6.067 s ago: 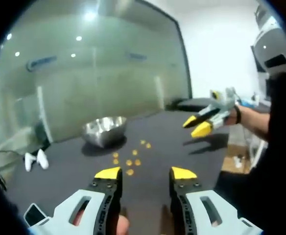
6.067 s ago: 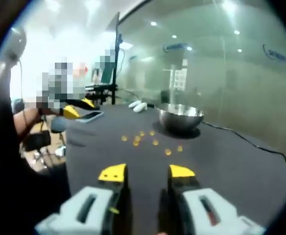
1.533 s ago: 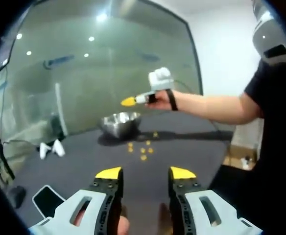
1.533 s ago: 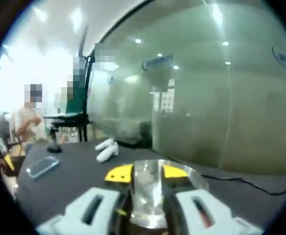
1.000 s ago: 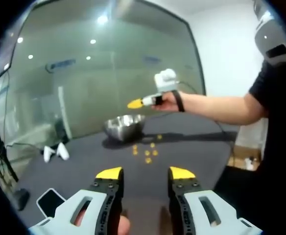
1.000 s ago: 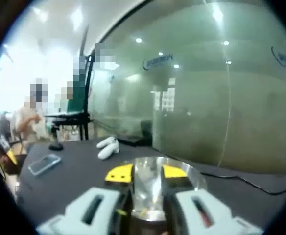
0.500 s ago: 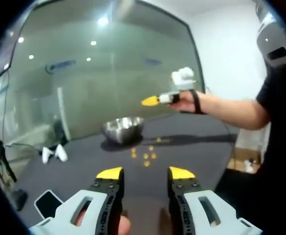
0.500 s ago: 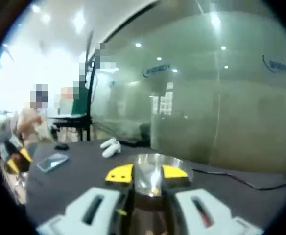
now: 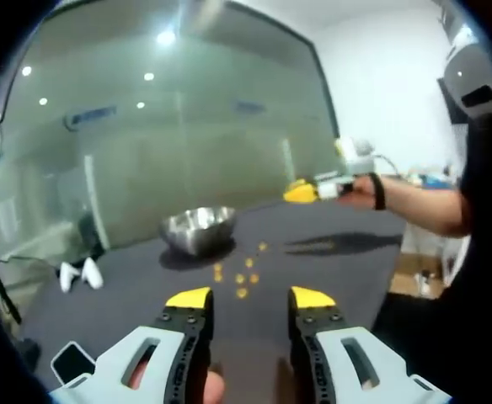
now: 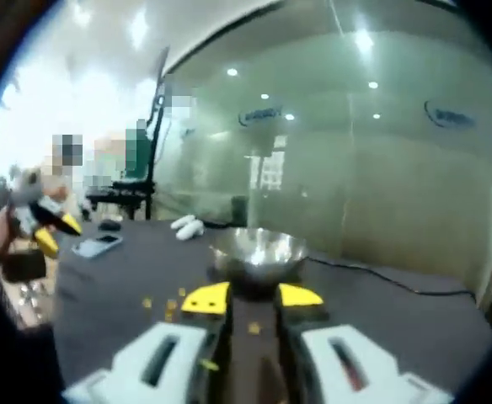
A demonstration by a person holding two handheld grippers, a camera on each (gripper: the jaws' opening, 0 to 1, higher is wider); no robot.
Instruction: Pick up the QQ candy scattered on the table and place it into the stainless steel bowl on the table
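Note:
The stainless steel bowl (image 9: 198,228) (image 10: 260,251) stands on the dark table (image 9: 330,261). Several small orange QQ candies (image 9: 241,279) lie scattered in front of it. My left gripper (image 9: 250,299) is low over the near table edge, short of the candies, open and with nothing in it. From the right, my right gripper (image 9: 303,192) hangs in the air above the table, held by a hand. In the right gripper view, the right gripper (image 10: 253,299) is open and back from the bowl. Candies (image 10: 147,303) lie below it, one (image 10: 254,328) showing through the jaw gap. My left gripper (image 10: 50,231) is at far left.
A phone (image 9: 71,362) (image 10: 101,241) lies on the table near the left side. Two white controllers (image 9: 77,275) (image 10: 187,225) rest beyond the bowl. A black cable (image 10: 398,286) runs behind the bowl. A glass wall backs the table. The person's arm (image 9: 419,209) reaches in.
My right gripper has pulled back from just above the bowl, and the candies on the table have come into its view. The left gripper has stayed open in place.

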